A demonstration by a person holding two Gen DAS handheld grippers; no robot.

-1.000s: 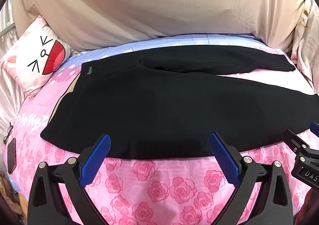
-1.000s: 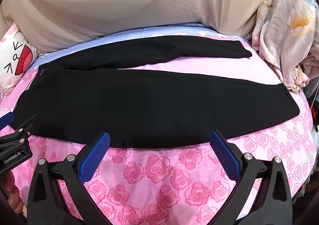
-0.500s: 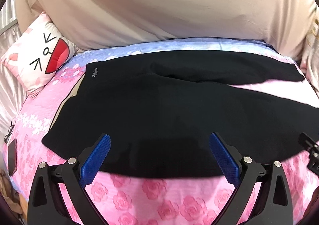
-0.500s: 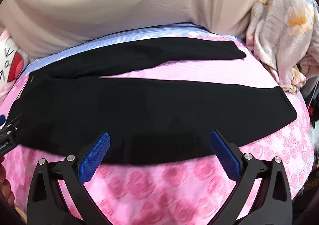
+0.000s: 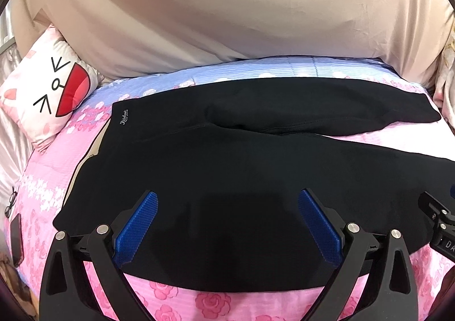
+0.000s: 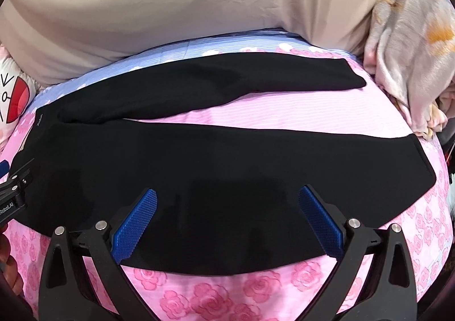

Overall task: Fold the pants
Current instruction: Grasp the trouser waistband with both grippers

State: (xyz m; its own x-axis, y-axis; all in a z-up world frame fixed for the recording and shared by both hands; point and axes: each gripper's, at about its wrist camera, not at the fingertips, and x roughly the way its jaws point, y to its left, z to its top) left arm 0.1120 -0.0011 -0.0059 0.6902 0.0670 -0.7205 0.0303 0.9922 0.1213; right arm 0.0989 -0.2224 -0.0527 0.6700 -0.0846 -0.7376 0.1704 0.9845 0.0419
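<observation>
Black pants [image 5: 227, 161] lie flat on a pink rose-print bed sheet [image 5: 216, 304], waistband at the left, both legs running right. The far leg [image 6: 216, 85] angles away from the near leg [image 6: 227, 167]. My left gripper [image 5: 227, 224] is open, its blue pads over the near edge of the pants by the waist. My right gripper [image 6: 227, 221] is open over the near leg's front edge. Neither holds cloth. The right gripper's body shows at the right edge of the left view [image 5: 440, 224]; the left gripper's body shows at the left edge of the right view [image 6: 14, 193].
A beige sheet-covered backing [image 5: 227, 14] rises behind the bed. A cat-face pillow [image 5: 48, 87] lies at the far left. A crumpled floral blanket [image 6: 409, 45] is piled at the far right. Glasses [image 5: 10, 203] and a phone [image 5: 16, 235] lie at the bed's left edge.
Both grippers have moved forward over the near edge of the pants; their pads now overlap the black cloth. Both stay open.
</observation>
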